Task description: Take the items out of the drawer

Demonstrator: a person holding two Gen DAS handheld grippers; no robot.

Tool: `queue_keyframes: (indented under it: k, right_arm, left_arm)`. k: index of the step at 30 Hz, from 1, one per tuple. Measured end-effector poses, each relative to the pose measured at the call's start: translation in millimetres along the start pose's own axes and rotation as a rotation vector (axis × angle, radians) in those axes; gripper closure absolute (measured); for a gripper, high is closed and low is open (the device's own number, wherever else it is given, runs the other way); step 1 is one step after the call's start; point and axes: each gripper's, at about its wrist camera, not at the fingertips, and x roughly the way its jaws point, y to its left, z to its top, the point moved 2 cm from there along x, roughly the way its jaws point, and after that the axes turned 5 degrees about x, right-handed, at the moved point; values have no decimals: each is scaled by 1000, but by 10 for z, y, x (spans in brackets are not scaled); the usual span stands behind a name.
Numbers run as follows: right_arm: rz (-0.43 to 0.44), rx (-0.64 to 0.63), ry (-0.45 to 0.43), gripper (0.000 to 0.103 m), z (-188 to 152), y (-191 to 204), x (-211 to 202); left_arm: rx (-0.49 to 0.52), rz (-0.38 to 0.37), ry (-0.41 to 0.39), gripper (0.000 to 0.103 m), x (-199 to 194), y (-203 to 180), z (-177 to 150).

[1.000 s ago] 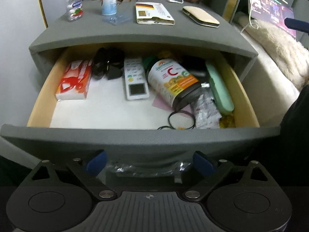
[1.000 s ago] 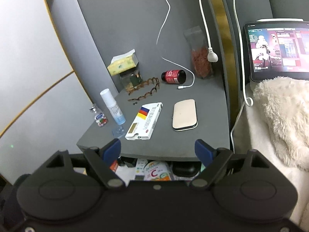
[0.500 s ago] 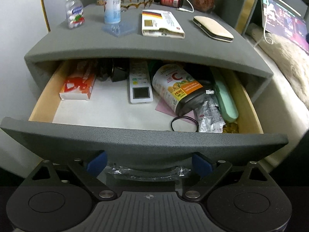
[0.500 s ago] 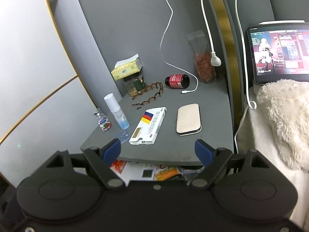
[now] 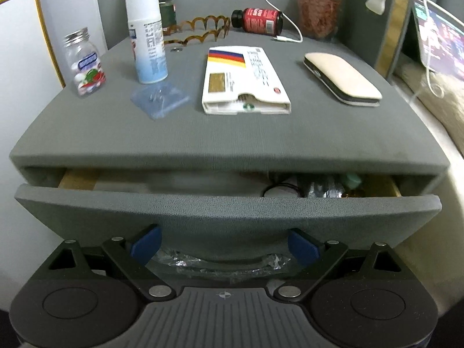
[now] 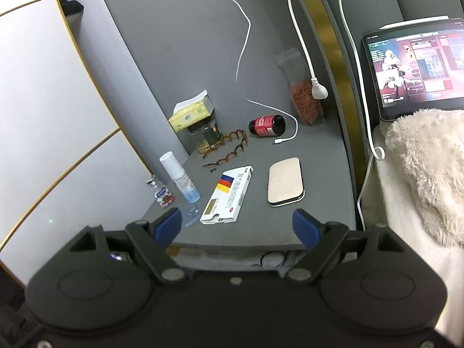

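The grey drawer front [image 5: 226, 211] stands nearly closed under the nightstand top [image 5: 232, 133], leaving a narrow gap. Through the gap I see a black hair tie [image 5: 278, 188], a foil pack [image 5: 322, 188] and a bit of a green case [image 5: 352, 179]; the other contents are hidden. My left gripper [image 5: 224, 245] is open, right at the drawer front, its blue fingertips either side of the plastic-wrapped handle [image 5: 220, 264]. My right gripper [image 6: 236, 227] is open and holds nothing, hovering over the nightstand's front edge; the hair tie [image 6: 271, 258] shows below it.
On top lie a white medicine box [image 5: 243, 78], a beige case [image 5: 342, 78], a spray bottle [image 5: 148, 29], a small glass jar [image 5: 85, 62], a red bottle [image 5: 258, 20] and a clear cap [image 5: 159, 98]. A tablet [image 6: 417, 63] and a fluffy blanket [image 6: 420, 174] sit to the right.
The drawer has slid in from wide open to a narrow gap, with my left gripper following at its front. The right gripper has barely moved.
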Motion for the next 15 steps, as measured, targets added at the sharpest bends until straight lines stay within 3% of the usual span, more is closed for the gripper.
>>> queue_keyframes:
  k: [7,15]
  right_arm:
    - [7,10,1,20,1,-10,13]
    - [-2,2,15,20,-6,9,45]
  left_arm:
    - [15,14,-9,10,111,-33,146]
    - [23,10,-9,6,118,-32,89]
